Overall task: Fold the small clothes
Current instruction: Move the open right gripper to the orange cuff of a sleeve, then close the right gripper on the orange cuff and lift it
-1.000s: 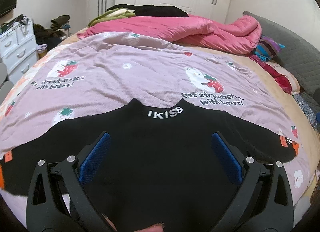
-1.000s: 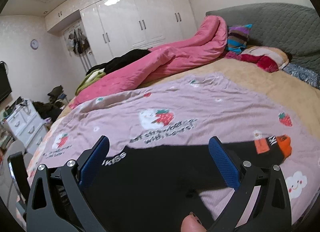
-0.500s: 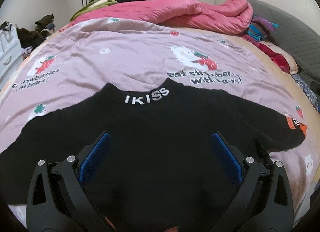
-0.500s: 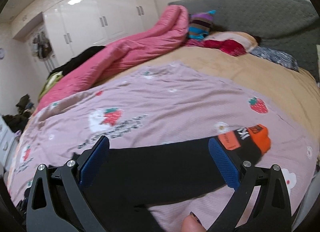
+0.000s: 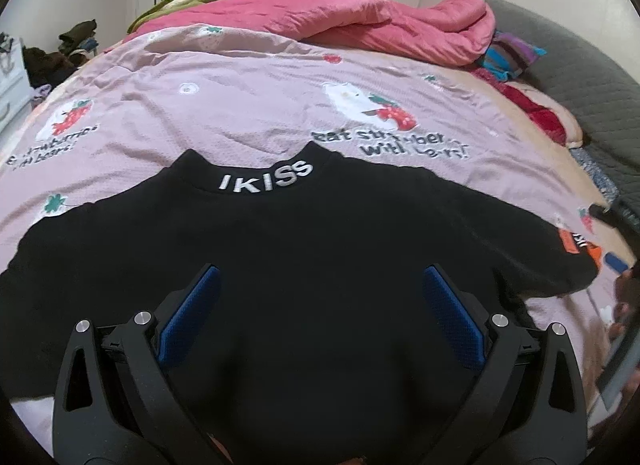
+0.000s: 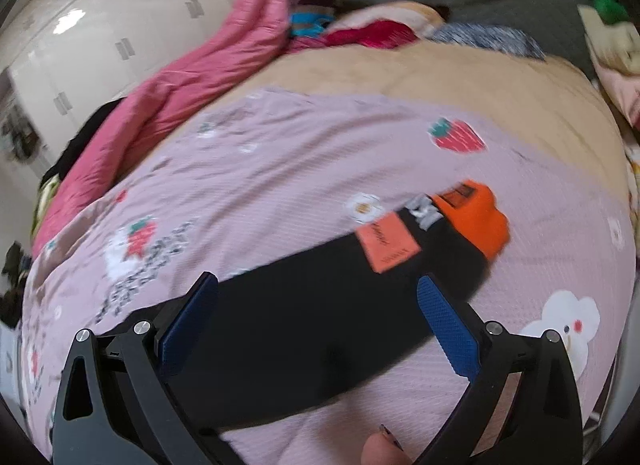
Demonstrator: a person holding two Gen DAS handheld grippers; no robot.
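Garment: small black long-sleeved sweater with white "IKISS" lettering on the collar (image 5: 304, 265), lying flat on the bed, collar pointing away from the person, both sleeves stretched out to the sides.

Where it sits: on a lilac bedspread printed with strawberries and bears (image 5: 240, 105), near the front edge of the bed. A rumpled pink quilt (image 5: 380, 21) is piled well behind it, not touching.

Left gripper (image 5: 318, 307): hangs over the middle of the sweater's body, jaws spread wide with nothing between them. Can't tell if it's touching the cloth or just above it.

Right gripper (image 6: 316, 313): over the right sleeve, jaws also wide apart and empty. The sleeve runs between the blue pads (image 6: 450, 335) toward the orange cuff (image 6: 478, 223), which has an orange patch (image 6: 386, 241) just beside it. This view is pretty blurry, so no fine detail.

Progress: honestly looks like square one. Sweater's spread out and fairly smooth, but I don't see a single fold in it yet.

What's left: basically everything, I'd guess: sleeves brought in across the body, then the body folded over.

Likely first move: my bet is the right sleeve, since the right gripper is lined up on it.

Watch out for: knit like this is floppy, so the sleeve could sag or drag the body out of shape.
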